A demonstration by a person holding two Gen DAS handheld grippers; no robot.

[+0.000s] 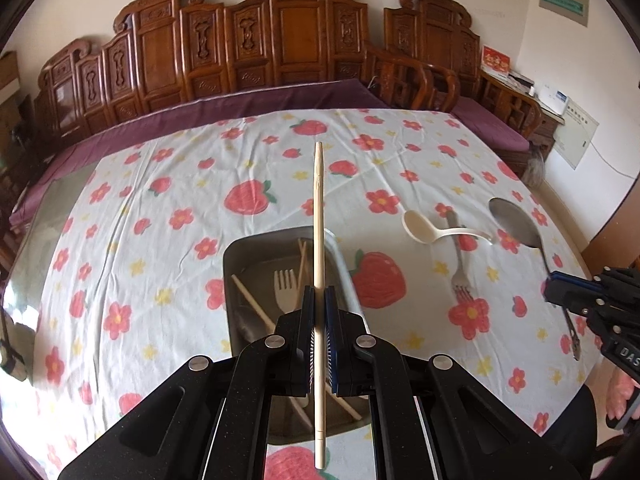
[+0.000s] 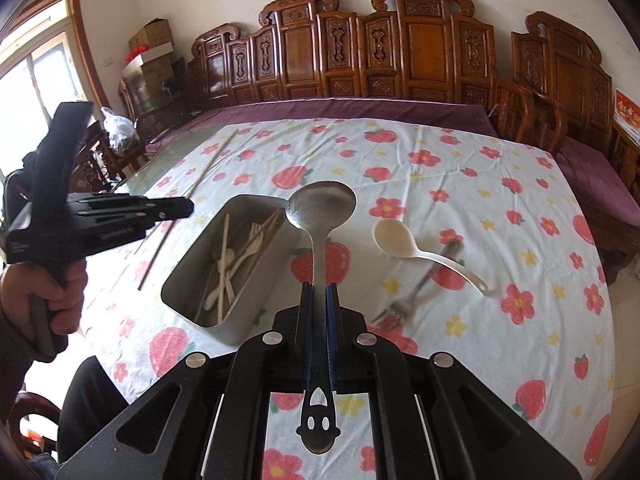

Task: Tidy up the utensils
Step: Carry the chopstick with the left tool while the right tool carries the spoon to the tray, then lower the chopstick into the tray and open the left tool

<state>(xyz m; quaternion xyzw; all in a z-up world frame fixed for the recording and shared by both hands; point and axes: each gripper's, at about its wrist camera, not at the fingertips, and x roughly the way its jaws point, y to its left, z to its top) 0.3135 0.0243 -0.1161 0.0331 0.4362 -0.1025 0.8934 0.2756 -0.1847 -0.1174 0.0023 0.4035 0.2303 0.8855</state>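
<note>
Above the rectangular steel tin (image 1: 236, 252), left gripper (image 1: 319, 300) pinches a pale bamboo chopstick (image 1: 318, 216); right gripper (image 2: 319, 296) clamps a large steel spoon (image 2: 321, 204). Risk: thin chopstick pivots between fingers, lands on the desk.

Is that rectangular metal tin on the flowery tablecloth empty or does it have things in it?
Not empty. The rectangular metal tin holds several pale utensils: a white plastic fork, wooden chopsticks and what looks like a white spoon, lying loosely crossed.
</note>
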